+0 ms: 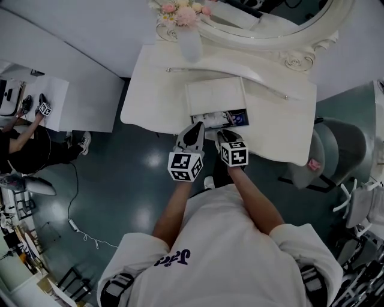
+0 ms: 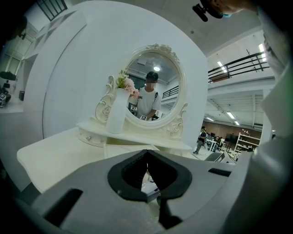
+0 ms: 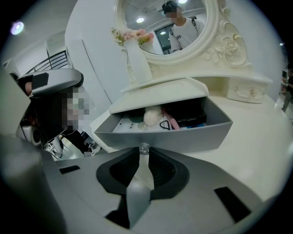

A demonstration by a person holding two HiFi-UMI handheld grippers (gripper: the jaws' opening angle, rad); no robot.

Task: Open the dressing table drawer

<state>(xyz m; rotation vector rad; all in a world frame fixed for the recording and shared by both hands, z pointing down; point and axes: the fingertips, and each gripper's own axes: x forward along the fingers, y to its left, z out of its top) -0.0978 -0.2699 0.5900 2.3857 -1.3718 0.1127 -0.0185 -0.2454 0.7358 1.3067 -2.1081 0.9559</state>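
A tall white vase (image 1: 189, 45) of pink and cream flowers (image 1: 180, 12) stands upright just beside the left edge of an oval mirror (image 1: 264, 24) in a carved white frame. To the right sits a grey chair (image 1: 342, 141) with something small and pink (image 1: 313, 164) on its seat (too small to tell what). The floor (image 1: 132, 180) is dark, glossy teal; a thin cable (image 1: 75, 222) trails across it at the left. Further left, a person in black (image 1: 21, 147) sits at a white desk (image 1: 60, 96).
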